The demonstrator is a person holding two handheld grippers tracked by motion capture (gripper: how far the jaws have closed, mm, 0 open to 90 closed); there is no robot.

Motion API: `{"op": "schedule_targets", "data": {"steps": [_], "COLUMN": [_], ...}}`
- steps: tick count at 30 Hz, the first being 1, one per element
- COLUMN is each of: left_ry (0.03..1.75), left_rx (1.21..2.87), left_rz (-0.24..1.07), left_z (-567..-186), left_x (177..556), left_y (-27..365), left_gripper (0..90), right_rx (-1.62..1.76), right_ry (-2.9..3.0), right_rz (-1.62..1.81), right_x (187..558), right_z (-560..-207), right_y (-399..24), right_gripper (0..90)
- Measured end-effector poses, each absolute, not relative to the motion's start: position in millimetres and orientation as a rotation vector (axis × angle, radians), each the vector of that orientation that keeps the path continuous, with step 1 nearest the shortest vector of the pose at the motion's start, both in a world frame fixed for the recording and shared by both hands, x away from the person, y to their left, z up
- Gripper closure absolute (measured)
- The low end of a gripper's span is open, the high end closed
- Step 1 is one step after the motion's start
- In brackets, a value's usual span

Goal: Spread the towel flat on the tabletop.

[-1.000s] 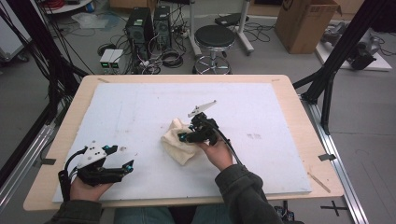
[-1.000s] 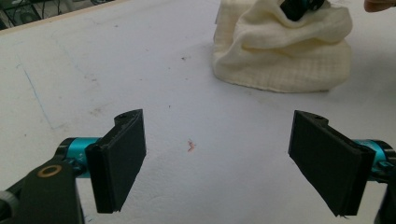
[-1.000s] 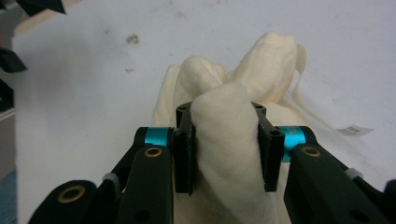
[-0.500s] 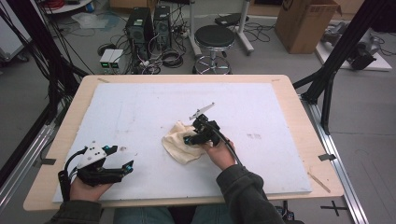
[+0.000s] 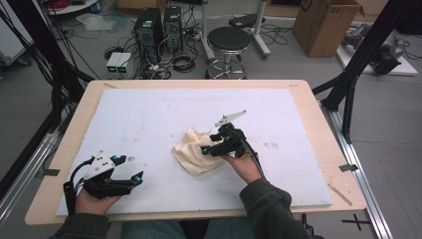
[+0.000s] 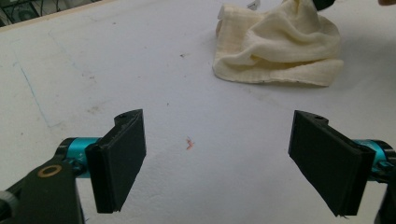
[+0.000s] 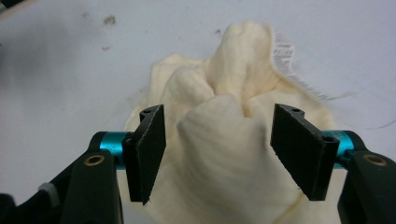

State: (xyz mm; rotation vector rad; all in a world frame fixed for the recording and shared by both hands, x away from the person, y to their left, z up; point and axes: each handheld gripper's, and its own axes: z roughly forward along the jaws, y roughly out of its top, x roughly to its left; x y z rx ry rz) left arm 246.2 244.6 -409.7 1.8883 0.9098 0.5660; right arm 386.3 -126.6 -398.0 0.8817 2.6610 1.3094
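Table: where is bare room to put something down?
Free: the white mat behind and left of the cloth, and its right part near the wooden edge. Crowded: around the cloth, where the right gripper hovers.

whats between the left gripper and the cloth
Nothing stands there: in the left gripper view, bare white table with faint stains stretches from the open left gripper to the crumpled cream cloth.
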Motion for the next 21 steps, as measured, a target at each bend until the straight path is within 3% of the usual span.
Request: {"op": "schedule_targets", "data": {"steps": [2,9,19,21], "left_ry": [0.909,0.906,0.901,0.904], "left_rx": [1.894,1.891,1.889,1.889], "left_rz": [0.568,0.564,0.565,0.563], "left_z": [-409,-410,-409,-410], "left_x": [246,247,247,247], "left_y": [244,242,243,243], "left_gripper": [19.3,19.4,19.4,19.4], "right_rx": [0.884,0.979,1.108,1.139], "right_ry": [2.64,2.561,2.645,2.657], "right_rz": [1.341,1.241,1.089,1.073], "right_x": [389,410,434,437], "right_z": [-391,-384,-416,-422], "right_y": [-135,-154,-143,-142], "right_gripper": [36.0,62.1,59.7,63.5]}}
